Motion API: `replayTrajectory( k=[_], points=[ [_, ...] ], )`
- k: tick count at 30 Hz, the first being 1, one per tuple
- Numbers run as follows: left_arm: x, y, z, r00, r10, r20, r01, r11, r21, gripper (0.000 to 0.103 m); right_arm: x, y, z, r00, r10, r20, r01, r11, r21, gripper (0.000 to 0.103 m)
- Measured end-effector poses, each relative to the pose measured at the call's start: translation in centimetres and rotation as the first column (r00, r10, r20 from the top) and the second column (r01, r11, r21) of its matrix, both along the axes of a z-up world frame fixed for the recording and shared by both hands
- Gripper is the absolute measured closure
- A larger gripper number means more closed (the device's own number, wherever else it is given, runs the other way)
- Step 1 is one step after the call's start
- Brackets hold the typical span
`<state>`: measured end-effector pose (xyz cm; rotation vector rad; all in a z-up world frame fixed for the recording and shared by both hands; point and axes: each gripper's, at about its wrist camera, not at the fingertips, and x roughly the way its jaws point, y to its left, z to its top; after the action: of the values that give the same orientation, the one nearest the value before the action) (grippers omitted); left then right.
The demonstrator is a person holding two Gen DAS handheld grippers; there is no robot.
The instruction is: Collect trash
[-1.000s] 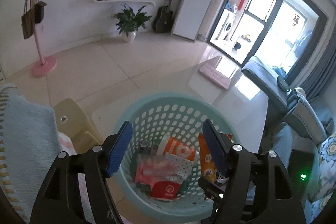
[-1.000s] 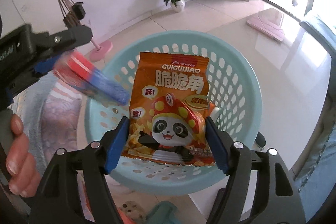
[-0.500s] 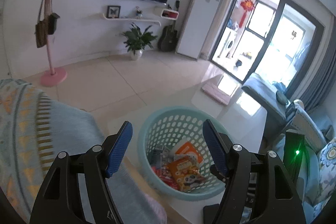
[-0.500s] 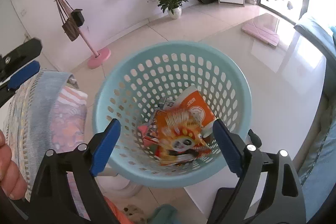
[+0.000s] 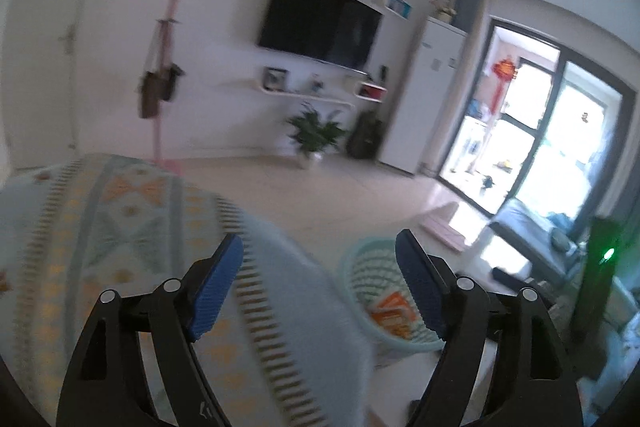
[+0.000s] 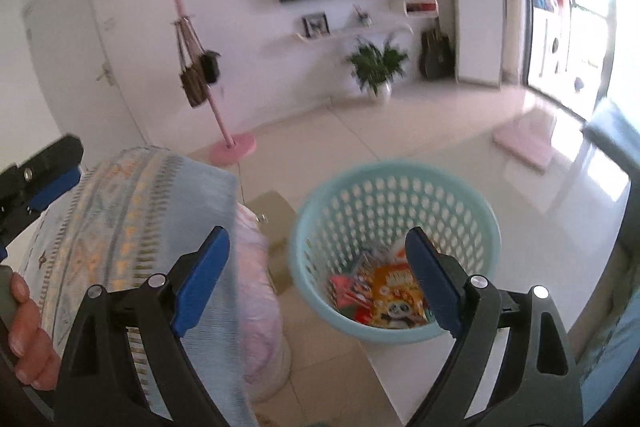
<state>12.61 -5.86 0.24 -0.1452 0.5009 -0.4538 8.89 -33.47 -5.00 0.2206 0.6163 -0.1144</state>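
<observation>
Left wrist view: the left hand-held gripper is opening with nothing between its pads; the basket sits at four o'clock beyond a patterned cushion.

Right wrist view: the right hand-held gripper gapes empty above the basket, the snack packet inside at five o'clock. That drop looks done; next, locate more trash.

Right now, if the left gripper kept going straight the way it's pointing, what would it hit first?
Probably the patterned blue blanket: it bulges up right under the empty, opening left gripper. The basket sits off to the right. Blur makes depth uncertain.
</observation>
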Motion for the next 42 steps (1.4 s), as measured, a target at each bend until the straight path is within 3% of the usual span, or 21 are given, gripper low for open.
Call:
replayTrajectory(
  k=[7, 15, 18, 26, 42],
  points=[
    [-3.7, 5.0, -2.3, 0.979, 0.2, 0.051, -0.202, 0.978, 0.054, 0.019, -2.4, 4.9, 2.6, 0.992, 0.047, 0.116, -0.039, 0.997, -0.068, 0.017],
    [-4.4, 7.3, -4.8, 0.954, 0.295, 0.06, -0.299, 0.952, 0.068, 0.019, -4.5, 10.7, 2.8, 0.972, 0.079, 0.223, -0.028, 0.975, -0.221, 0.018],
    [-4.3, 7.6, -4.6, 0.952, 0.298, 0.064, -0.302, 0.951, 0.062, 0.019, -4.4, 11.7, 2.5, 0.971, 0.084, 0.224, -0.032, 0.973, -0.228, 0.018],
    [-4.9, 6.4, -4.2, 0.943, 0.309, 0.12, -0.322, 0.94, 0.115, 0.012, -3.1, 11.5, 0.3, 0.978, 0.061, 0.198, -0.033, 0.989, -0.143, 0.018],
    [-5.1, 6.5, -4.0, 0.941, 0.314, 0.124, -0.328, 0.937, 0.119, 0.008, -2.7, 10.8, 0.0, 0.978, 0.047, 0.202, -0.017, 0.989, -0.148, 0.018]
  ],
)
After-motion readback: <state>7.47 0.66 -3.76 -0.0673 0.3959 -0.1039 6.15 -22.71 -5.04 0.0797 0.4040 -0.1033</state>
